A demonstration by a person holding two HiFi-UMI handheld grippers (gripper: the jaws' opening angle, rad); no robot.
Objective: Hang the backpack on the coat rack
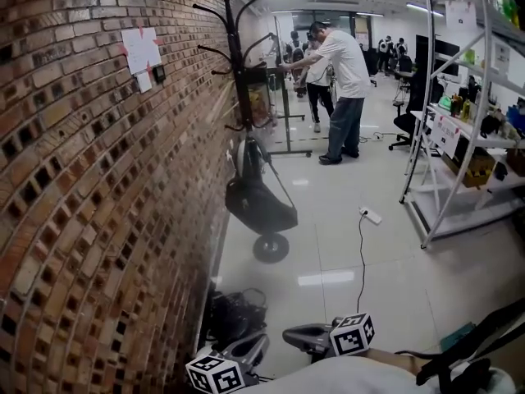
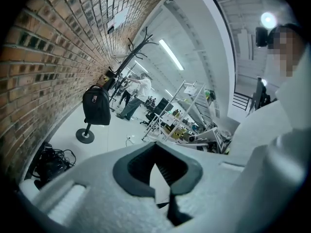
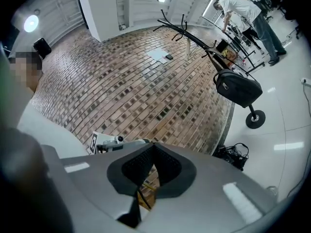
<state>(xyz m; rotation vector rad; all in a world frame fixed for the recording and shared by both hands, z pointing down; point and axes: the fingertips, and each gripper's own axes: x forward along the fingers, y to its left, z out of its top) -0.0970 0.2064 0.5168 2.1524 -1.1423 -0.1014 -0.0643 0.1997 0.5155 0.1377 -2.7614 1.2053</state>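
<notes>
Two grippers sit low at the near edge of the head view. Both are pressed fully together and hold nothing: the left gripper [image 1: 256, 345] has its jaws meeting with only floor behind them, and the right gripper [image 1: 294, 333] has its jaws meeting in front of the brick wall [image 1: 90, 187].

Well apart from both, the black backpack [image 1: 258, 199] hangs by its strap from a lower hook of the black coat rack [image 1: 238, 56]. It is close to the wall and above the rack's round base [image 1: 271, 247]. Whether it is zipped, and what is inside, cannot be told.

A tangle of black cables [image 1: 234, 312] lies at the foot of the wall. To the right, a white shelving unit [image 1: 459, 130] carries bottles and a cardboard box [image 1: 472, 167] whose contents do not show. A person [image 1: 344, 89] stands farther down the room.
</notes>
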